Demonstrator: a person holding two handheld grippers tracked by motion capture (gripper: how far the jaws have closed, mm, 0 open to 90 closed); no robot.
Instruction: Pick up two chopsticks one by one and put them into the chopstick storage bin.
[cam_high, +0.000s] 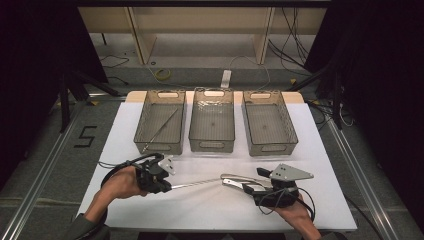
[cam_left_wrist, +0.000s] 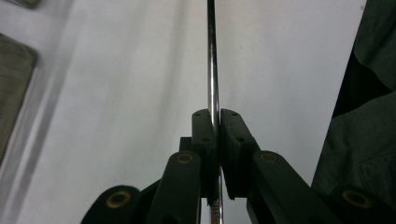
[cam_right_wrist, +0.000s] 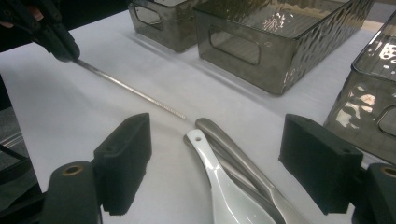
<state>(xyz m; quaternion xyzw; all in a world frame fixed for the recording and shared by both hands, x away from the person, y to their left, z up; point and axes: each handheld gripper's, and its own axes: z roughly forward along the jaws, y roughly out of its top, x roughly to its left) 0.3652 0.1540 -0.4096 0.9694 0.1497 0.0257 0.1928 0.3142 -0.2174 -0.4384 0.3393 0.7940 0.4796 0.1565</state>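
Black numeral "5" marked on the grey floor left of the table, no other legible text, labels or brands

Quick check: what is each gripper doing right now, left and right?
Left gripper: closed on a thin metal rod.
Right gripper: open, jaws either side of a white spoon and metal handles, gripping nothing.

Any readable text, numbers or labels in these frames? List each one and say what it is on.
"5": a dark digit marked on the floor, left of the table.
Nothing readable on the three bins, the left claw shut on a metal rod, or the open right claw.
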